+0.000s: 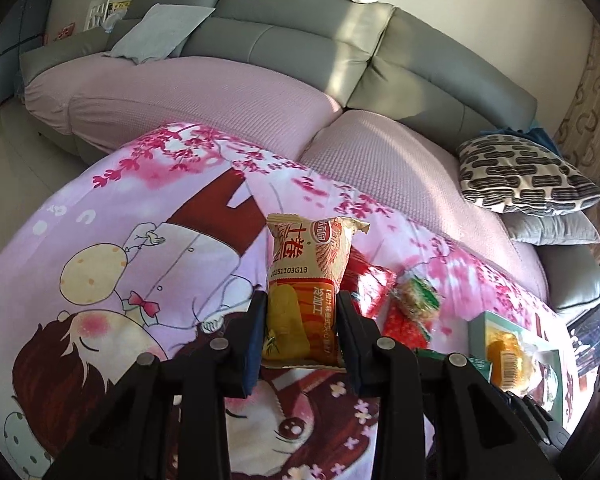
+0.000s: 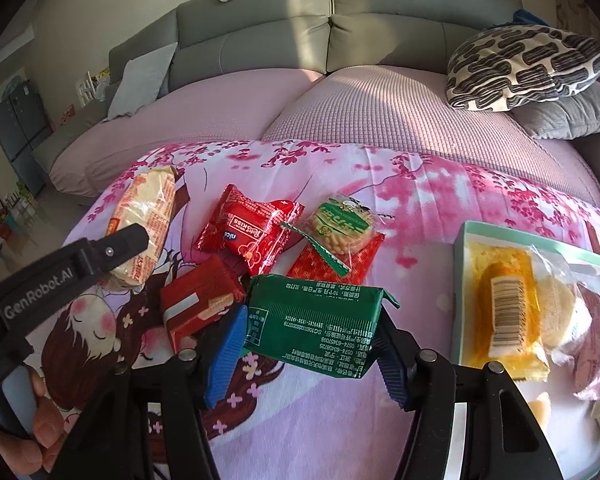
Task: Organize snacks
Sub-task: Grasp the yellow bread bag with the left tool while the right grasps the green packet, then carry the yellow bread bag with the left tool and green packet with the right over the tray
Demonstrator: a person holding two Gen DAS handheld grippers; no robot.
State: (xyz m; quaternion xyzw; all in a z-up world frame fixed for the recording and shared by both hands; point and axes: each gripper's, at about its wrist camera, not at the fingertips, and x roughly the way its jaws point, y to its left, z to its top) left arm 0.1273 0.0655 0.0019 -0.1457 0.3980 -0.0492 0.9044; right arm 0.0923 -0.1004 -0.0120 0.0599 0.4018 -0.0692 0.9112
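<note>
Yellow snack [image 1: 306,292] clenched by left gripper [image 1: 302,320] fingers; green pack [image 2: 314,326] gripped by right gripper [image 2: 308,344]. Box [image 2: 462,280] at right partly filled; red snacks [image 2: 248,232] left on cloth [image 2: 340,400].

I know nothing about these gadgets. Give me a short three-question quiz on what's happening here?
1. True or false: the left gripper is shut on the orange-yellow snack packet.
2. What colour is the packet between the right gripper fingers?
3. Where does the barcoded yellow snack lie: A) on the sofa, B) in the pale green box?

Key: 1 true; 2 green; 3 B.
</note>
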